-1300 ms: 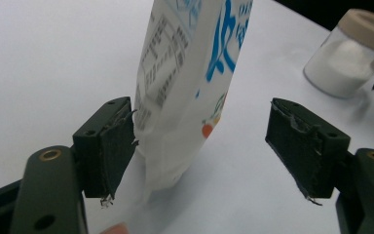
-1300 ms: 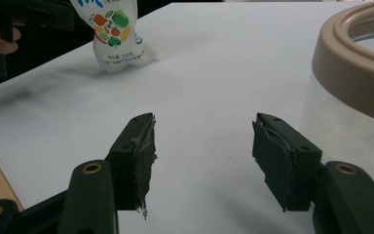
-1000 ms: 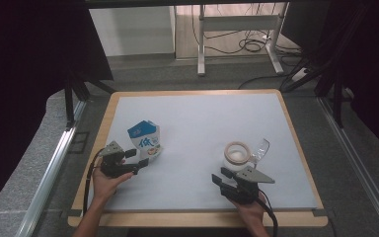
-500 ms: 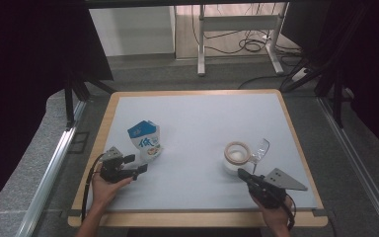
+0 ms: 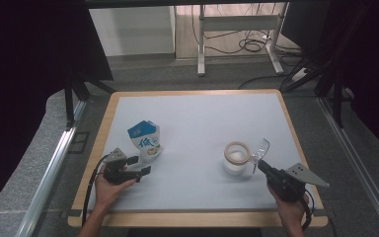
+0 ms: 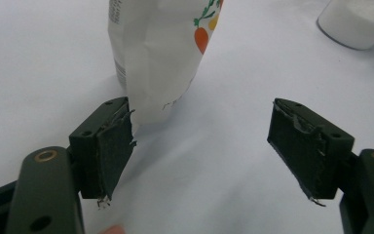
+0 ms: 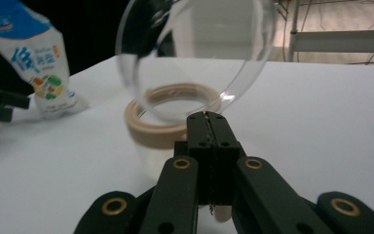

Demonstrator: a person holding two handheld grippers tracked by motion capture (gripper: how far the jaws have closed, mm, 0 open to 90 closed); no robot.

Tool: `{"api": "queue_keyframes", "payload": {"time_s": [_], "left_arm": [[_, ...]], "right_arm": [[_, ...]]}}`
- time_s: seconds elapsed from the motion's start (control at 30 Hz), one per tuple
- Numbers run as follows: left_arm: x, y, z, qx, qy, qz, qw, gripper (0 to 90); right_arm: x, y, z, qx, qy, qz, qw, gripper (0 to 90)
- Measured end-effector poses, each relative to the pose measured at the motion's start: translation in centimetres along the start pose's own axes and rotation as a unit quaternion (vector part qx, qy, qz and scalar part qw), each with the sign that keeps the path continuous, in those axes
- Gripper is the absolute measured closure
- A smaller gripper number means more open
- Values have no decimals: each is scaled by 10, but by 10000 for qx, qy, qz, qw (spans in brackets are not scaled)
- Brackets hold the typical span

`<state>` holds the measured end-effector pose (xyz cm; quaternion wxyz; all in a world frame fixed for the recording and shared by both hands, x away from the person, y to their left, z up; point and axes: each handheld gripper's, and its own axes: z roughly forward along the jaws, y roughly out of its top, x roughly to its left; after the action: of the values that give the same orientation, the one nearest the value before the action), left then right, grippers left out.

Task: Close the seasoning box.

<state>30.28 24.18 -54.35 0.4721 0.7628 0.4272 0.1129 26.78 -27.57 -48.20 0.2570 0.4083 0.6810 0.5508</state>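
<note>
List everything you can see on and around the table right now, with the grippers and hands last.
Table: one, white top with a wooden rim, centre of the high view.
Pouch: one, white with a blue top and printed vegetables, standing left of centre.
Jar: one, clear with a tan rim, white contents, lid off, right of centre.
Clear lid: one, transparent, tilted up beside the jar, pinched at its edge.
Desk frame: one, white, on the floor beyond the table, with cables.
Left gripper: one, black, open, just short of the pouch.
Right gripper: one, black, shut on the clear lid.
Hands: two, at the near edge.
</note>
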Motion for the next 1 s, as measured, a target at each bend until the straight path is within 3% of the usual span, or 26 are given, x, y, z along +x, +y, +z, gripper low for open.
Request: {"api": "queue_keyframes", "payload": {"time_s": [0.4,1.0], "left_arm": [[-5,-1,5,93,-115,73,9999,244],[-8,-2,7,144,-197,88,9997,244]], "right_arm": [[-10,8,11,-82,-250,55,9996,898],[-2,17,12,-131,-285,-118,9994,898]]}}
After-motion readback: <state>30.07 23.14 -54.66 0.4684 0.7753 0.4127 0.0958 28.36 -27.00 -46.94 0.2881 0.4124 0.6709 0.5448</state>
